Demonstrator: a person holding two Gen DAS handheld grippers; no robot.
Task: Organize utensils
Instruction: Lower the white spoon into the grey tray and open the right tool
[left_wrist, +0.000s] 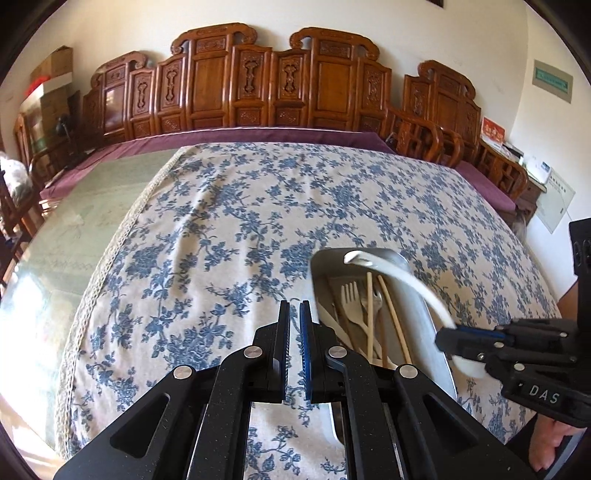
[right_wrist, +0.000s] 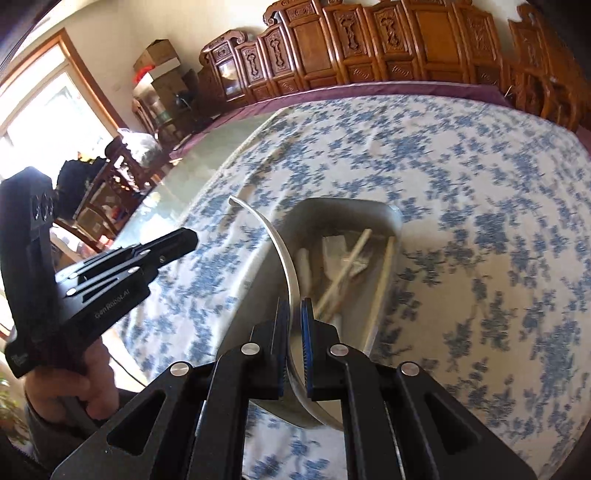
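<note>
Clamped in the right claw (right_wrist: 293, 317), a white ladle (right_wrist: 286, 258) hung by its handle over the metal tray (left_wrist: 428, 317), not yet laid down. Beside it the left claw (left_wrist: 294, 317) was closed and held nothing. Beyond, a fork (left_wrist: 351, 299) and chopsticks (left_wrist: 393, 314) already lay in the tray on the floral-clothed desk (left_wrist: 221, 229), suggesting the sorting was nearly done.
</note>
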